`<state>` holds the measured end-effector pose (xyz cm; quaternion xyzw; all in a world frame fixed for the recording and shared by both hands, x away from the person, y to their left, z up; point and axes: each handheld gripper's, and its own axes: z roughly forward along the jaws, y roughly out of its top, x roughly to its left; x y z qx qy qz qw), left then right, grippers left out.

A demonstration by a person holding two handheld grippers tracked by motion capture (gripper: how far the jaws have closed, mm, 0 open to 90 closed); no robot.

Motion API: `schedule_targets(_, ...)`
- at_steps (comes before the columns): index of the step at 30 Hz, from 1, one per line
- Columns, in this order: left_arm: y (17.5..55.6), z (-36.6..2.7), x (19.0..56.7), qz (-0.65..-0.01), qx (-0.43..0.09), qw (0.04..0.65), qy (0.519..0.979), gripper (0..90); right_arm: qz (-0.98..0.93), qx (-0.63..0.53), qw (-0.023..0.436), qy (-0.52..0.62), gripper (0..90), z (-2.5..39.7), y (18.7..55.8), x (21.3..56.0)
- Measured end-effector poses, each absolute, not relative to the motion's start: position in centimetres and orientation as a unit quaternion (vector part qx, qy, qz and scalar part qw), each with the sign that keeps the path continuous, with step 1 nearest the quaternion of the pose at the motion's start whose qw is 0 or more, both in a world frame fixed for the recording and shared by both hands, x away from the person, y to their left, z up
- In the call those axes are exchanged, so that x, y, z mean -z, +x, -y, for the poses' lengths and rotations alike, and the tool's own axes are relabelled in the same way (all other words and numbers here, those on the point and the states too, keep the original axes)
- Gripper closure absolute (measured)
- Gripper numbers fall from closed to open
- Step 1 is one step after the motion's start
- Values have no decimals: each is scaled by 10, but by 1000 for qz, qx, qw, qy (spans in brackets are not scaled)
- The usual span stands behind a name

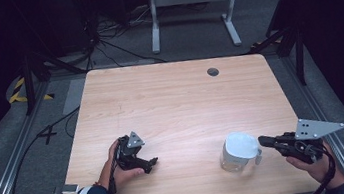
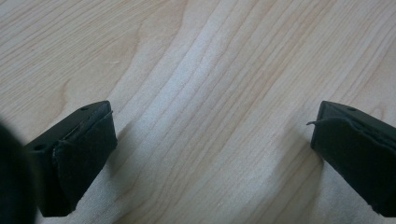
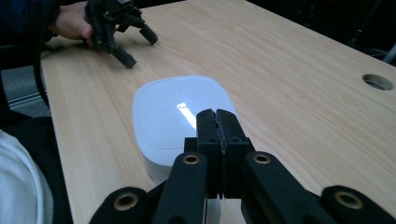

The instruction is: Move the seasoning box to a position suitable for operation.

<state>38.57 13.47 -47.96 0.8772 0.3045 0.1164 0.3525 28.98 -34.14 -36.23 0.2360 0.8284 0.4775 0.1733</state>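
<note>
High view, container: a clear container with a white lid [image 1: 240,151] stands upright on the wooden table [image 1: 175,101], near your edge and toward your right side. Its place just ahead of your right gripper suggests it is the thing you mean to work on.

High view, right gripper: your right gripper [image 1: 262,141] lies level and points left, its tips at the lid's right rim. From here you cannot tell whether they touch it.

High view, left gripper: your left gripper [image 1: 151,164] rests low on the table, well apart from the container, tips tilted down toward the wood. It looks parked out of the way.

Left gripper view, jaws: the two black jaws stand wide apart, with nothing between them. Bare table [image 2: 210,93] lies close below.

Right gripper view, jaws: the jaws are pressed together with no gap and nothing caught between them. They sit at the near edge of the white lid [image 3: 180,116]; contact is likely but not certain. Closed jaws beside a lid suit a push or a pry better than a grasp.

Right gripper view, far side: your left gripper [image 3: 135,44] shows beyond the lid, open, held in your hand [image 3: 72,21].
</note>
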Motion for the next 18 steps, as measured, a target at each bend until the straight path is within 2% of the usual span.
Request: schedule_targets(18, 384, -133, 479, -311, -115, 348, 877, 5, -838, -464, 176, 228, 896, 335, 291, 372)
